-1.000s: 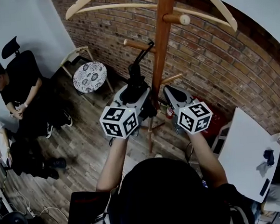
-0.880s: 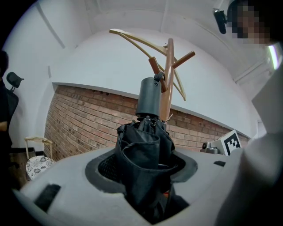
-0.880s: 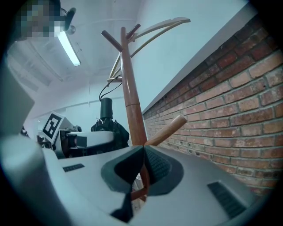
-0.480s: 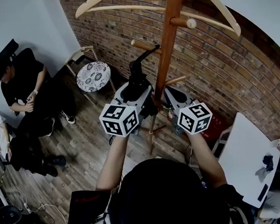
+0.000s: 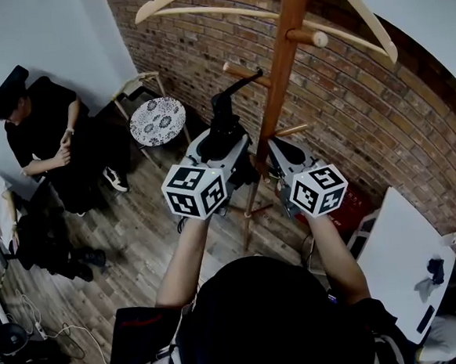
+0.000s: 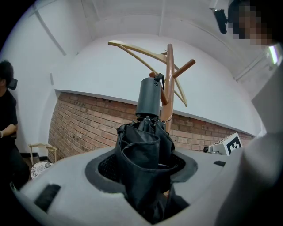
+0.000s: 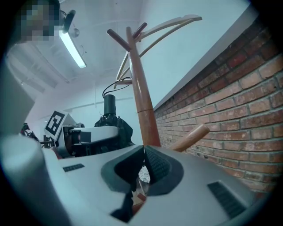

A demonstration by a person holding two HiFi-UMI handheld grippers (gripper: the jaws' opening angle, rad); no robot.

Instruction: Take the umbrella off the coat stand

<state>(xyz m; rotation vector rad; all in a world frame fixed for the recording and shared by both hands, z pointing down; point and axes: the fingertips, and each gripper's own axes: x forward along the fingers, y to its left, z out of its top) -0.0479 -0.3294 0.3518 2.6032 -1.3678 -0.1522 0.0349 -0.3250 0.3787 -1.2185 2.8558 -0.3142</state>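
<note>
Left gripper (image 6: 143, 164) is clamped, jaws partway apart, on the folded black umbrella (image 6: 143, 141), held up beside the coat stand (image 6: 169, 88). Its strap (image 6: 158, 77) seems not yet unhooked from a peg (image 6: 164, 96). The right gripper (image 7: 144, 154) is closed and empty.

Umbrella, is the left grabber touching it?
Touching. The left gripper view shows the folded black umbrella wedged between the jaws of the left gripper, its fabric pressed against both pads.
</note>
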